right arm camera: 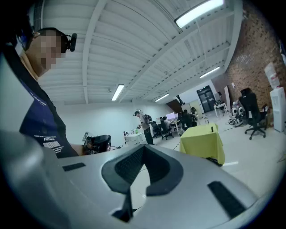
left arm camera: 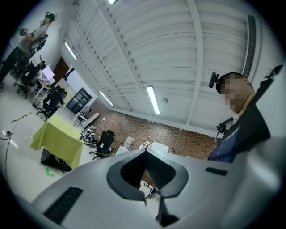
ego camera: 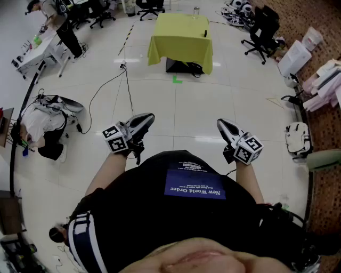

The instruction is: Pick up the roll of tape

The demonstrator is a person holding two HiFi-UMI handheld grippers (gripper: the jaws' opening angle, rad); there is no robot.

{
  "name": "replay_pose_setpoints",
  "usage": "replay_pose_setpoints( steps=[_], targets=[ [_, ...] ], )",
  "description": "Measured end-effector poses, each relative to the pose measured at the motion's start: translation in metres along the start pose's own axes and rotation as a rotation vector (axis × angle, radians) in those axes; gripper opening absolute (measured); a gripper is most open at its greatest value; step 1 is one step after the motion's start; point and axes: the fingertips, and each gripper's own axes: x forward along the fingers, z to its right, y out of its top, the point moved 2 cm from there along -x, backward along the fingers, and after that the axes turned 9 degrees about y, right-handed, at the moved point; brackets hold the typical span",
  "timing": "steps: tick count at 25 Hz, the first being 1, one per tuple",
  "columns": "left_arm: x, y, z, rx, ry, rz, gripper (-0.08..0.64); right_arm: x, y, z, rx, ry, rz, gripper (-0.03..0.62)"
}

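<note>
I cannot make out a roll of tape in any view. A table under a yellow cloth [ego camera: 181,37] stands far ahead on the white floor, with a small dark thing [ego camera: 205,33] and a clear bottle [ego camera: 196,10] on it. My left gripper [ego camera: 145,120] and right gripper [ego camera: 224,126] are held side by side in front of my torso, far from the table. Both point forward, and both are shut with nothing between the jaws. The yellow table [left arm camera: 58,136] also shows in the left gripper view, beyond the left gripper [left arm camera: 145,153]. In the right gripper view the table [right arm camera: 203,141] lies past the right gripper [right arm camera: 143,147].
A black cable [ego camera: 109,82] runs across the floor at left, near a heap of bags [ego camera: 45,114]. Office chairs [ego camera: 261,32] and white boxes [ego camera: 295,56] line the right side. A backpack [ego camera: 297,137] lies at right. A person [ego camera: 53,16] works at desks far left.
</note>
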Motion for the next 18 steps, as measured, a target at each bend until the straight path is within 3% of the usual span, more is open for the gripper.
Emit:
replay_pose_setpoints(
  steps=[10,18],
  targets=[
    [0.064,-0.038,0.039,-0.021,0.007,-0.017,0.006,-0.07,0.001,0.044,0.02,-0.02,0.002,-0.014],
    [0.071,-0.031,-0.005,-0.048,-0.004,-0.024,0.006,-0.037,-0.005,0.061,0.029,-0.043,-0.022,-0.014]
  ],
)
